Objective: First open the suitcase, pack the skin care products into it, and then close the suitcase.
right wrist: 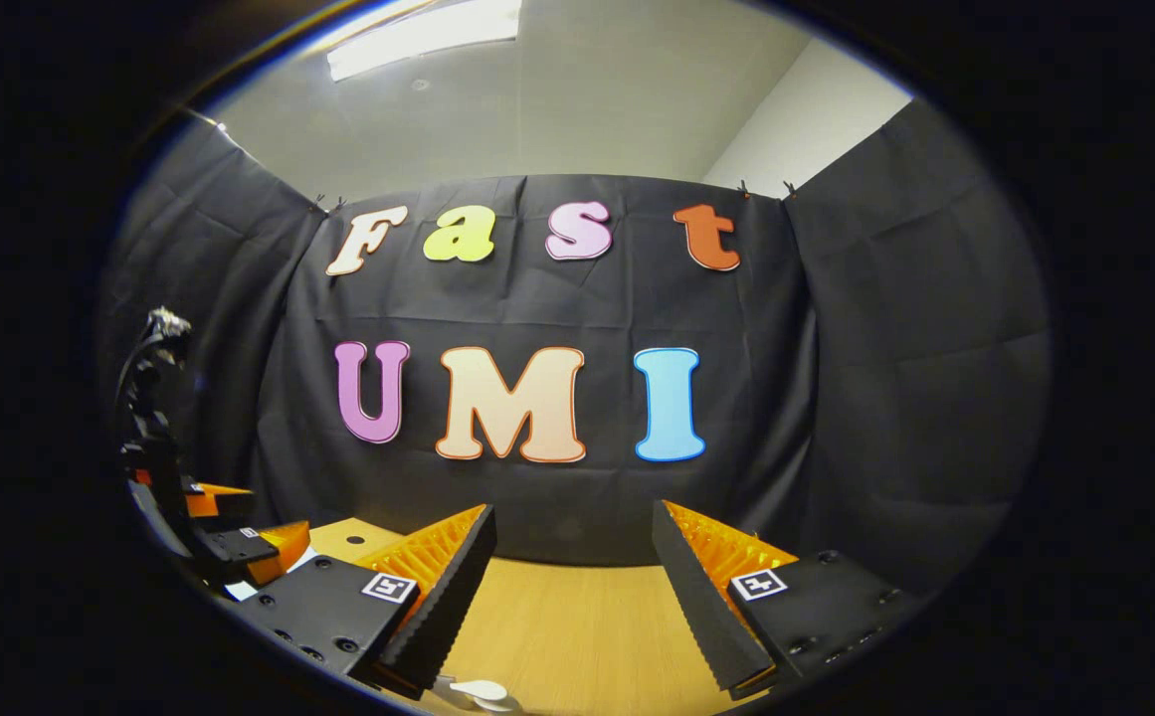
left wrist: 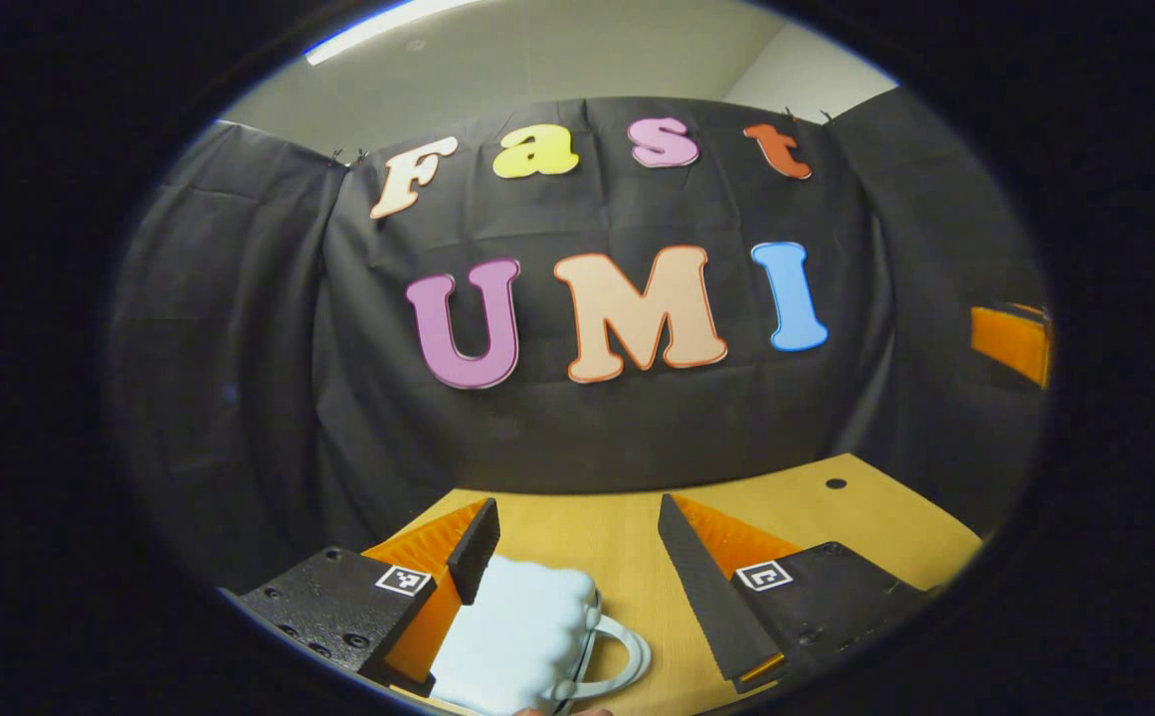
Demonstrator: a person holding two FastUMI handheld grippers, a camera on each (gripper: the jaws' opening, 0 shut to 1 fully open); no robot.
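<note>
Above the wooden table point(left wrist: 627, 537), you hold both grippers level and raised, it seems staged before any reach. The left gripper point(left wrist: 577, 557) stands wide apart, gripping nothing; a pale blue, ribbed item with a white loop handle point(left wrist: 522, 641), probably the small suitcase, lies low beside its left finger. The right gripper point(right wrist: 572, 572) is spread too, a small white thing point(right wrist: 478, 690) below it.

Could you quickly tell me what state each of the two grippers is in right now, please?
Left gripper: open, fingers apart; a white handled object lies by its left finger, not gripped.
Right gripper: open, nothing between its fingers over the wooden table.
</note>
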